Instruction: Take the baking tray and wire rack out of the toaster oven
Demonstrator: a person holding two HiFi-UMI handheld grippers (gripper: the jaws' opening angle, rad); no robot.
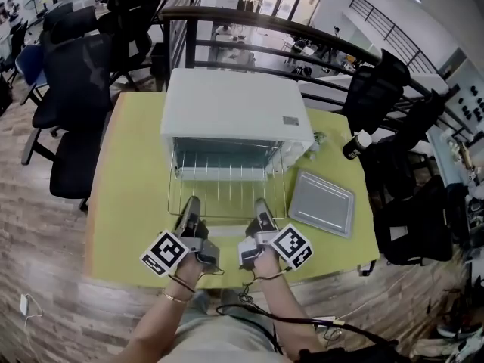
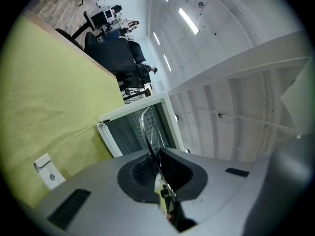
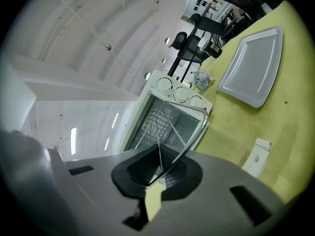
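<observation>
Out of the toaster oven (image 1: 234, 112) juts the thin wire rack (image 1: 227, 191) — jaws of left gripper (image 1: 192, 203) and right gripper (image 1: 260, 203) pinch its front edge over the worktop (image 1: 128, 203).

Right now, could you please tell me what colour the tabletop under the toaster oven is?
The tabletop is yellow-green; the head view shows it best.

No wording can be read anywhere; the small grey label (image 1: 291, 120) on top of the toaster oven (image 1: 227, 104) is too small to read.
</observation>
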